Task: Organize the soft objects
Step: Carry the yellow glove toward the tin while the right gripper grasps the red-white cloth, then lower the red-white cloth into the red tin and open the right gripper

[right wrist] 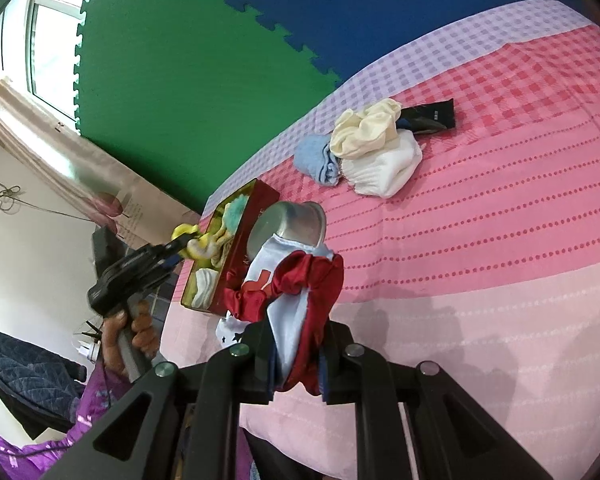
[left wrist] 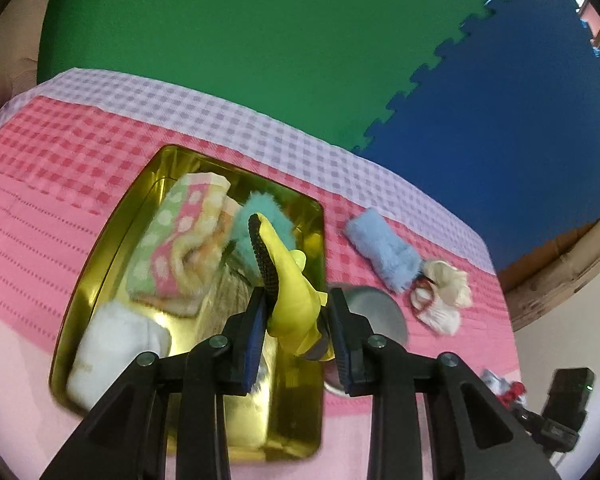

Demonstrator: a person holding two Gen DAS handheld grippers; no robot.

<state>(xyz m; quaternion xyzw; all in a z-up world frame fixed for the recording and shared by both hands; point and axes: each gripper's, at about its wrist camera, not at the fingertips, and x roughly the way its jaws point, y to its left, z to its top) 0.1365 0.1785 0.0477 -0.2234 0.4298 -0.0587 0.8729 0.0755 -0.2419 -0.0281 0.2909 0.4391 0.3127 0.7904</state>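
While the left gripper (left wrist: 296,312), clamped on a yellow sock (left wrist: 288,280), hung directly above the gold tin (left wrist: 100,248), the right gripper (right wrist: 296,360) pinched a red-and-blue cloth (right wrist: 300,292) farther off.

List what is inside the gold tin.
Inside the gold tin: a folded polka-dot cloth, a teal fluffy piece and a white roll. The held yellow sock and left gripper hide the tin's near right part.
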